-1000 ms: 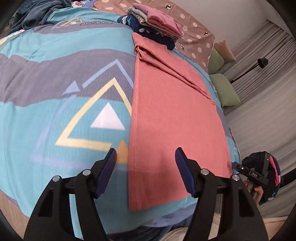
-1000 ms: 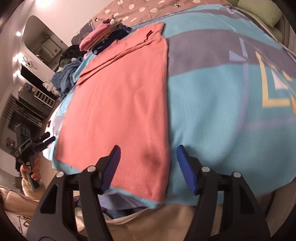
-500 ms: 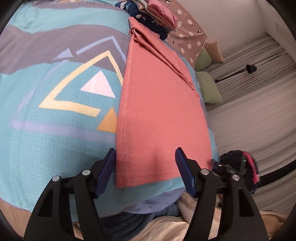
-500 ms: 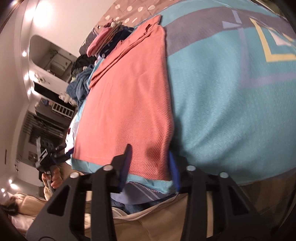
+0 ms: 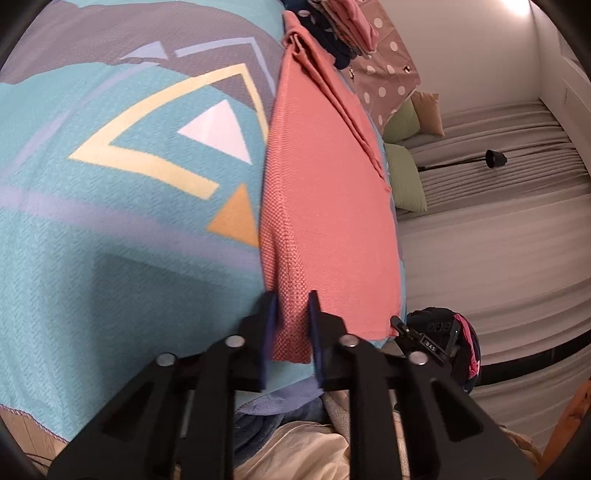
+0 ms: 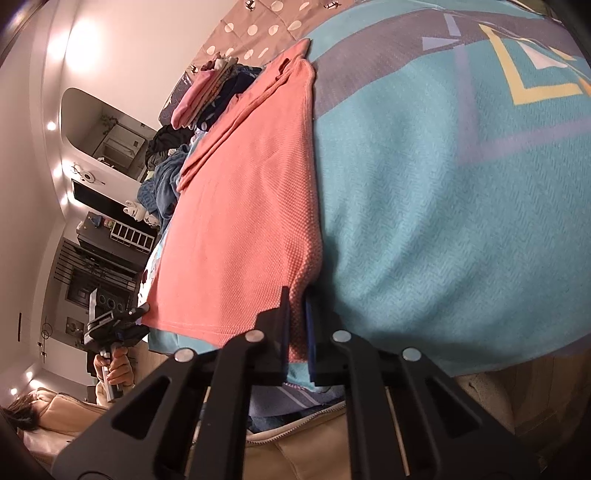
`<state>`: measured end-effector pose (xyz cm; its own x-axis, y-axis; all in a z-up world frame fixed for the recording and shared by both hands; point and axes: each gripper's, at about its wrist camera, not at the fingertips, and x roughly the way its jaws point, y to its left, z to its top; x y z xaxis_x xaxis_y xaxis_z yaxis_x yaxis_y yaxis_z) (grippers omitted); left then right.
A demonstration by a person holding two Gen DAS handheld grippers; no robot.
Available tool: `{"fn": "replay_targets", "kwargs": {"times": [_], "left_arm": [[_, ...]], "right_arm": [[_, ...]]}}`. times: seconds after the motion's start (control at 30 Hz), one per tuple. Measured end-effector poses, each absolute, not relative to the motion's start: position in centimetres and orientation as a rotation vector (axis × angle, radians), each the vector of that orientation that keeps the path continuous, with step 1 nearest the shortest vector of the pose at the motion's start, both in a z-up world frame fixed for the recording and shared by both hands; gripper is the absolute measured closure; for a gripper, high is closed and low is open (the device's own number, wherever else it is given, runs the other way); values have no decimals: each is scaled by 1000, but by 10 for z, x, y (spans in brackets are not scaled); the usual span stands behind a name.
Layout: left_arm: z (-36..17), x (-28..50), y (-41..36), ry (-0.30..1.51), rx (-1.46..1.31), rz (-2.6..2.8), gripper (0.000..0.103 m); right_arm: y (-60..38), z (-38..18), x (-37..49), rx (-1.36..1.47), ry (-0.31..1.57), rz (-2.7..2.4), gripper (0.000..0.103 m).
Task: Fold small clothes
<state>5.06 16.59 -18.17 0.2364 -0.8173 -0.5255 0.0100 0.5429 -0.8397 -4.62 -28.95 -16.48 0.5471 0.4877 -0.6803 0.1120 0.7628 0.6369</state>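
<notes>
A salmon-pink knit garment lies flat and folded lengthwise on a turquoise patterned blanket, running away from me. My left gripper is closing its jaws on the near left corner of the garment, and the fabric bunches between the pads. In the right wrist view the same garment lies left of the bare blanket. There my right gripper is closing tight on the near right corner, with cloth pinched between the blue pads.
A stack of folded clothes sits at the far end of the garment, also seen as a stack from the right. Green pillows lie beyond the bed edge. A heap of blue clothes lies on the far side.
Both grippers came down to the garment's near edge and went from wide open to pinched on its two near corners. The right one narrowed first.
</notes>
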Motion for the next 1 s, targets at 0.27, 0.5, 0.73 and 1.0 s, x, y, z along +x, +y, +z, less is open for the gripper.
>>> {"fn": "replay_targets", "kwargs": {"times": [0.27, 0.5, 0.73, 1.0], "left_arm": [[-185, 44, 185, 1211, -864, -616, 80], [-192, 41, 176, 1258, -949, -751, 50], [-210, 44, 173, 1279, -1028, -725, 90], [-194, 36, 176, 1215, -943, -679, 98]], "right_arm": [[-291, -165, -49, 698, 986, 242, 96], [-294, -168, -49, 717, 980, 247, 96], [-295, -170, -51, 727, 973, 251, 96], [-291, -161, -55, 692, 944, 239, 98]]}}
